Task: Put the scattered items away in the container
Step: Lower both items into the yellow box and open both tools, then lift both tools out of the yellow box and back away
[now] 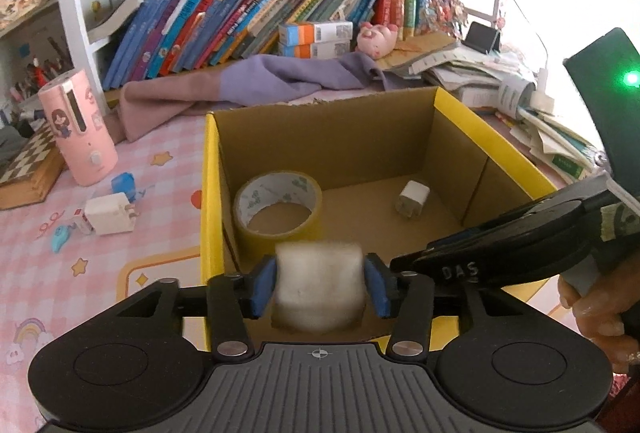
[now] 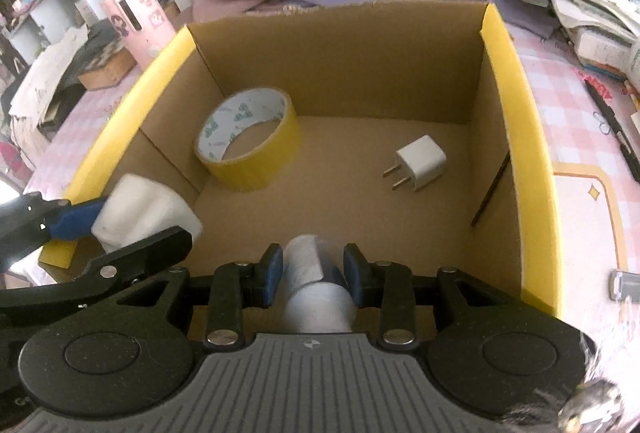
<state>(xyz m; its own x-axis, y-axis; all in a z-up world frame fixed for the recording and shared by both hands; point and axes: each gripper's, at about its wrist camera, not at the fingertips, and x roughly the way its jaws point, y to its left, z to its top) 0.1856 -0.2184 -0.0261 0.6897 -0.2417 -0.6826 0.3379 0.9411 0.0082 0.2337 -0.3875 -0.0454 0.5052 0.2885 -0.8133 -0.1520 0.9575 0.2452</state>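
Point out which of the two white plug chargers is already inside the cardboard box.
The small cube charger on the box floor, right of the tape roll. The larger charger lies outside on the pink tablecloth.

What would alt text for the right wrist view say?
The right tool holds a white roll over an open cardboard box containing yellow tape and a white plug. At left, the left tool brings a white foam block over the box's rim.

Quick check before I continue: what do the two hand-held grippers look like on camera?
Both match: the left hand-held gripper and right hand-held gripper have black linkage arms with silver rivets, blue finger pads, and a ribbed grey base between round black discs. White "DAS" lettering and a green light show on the right one.
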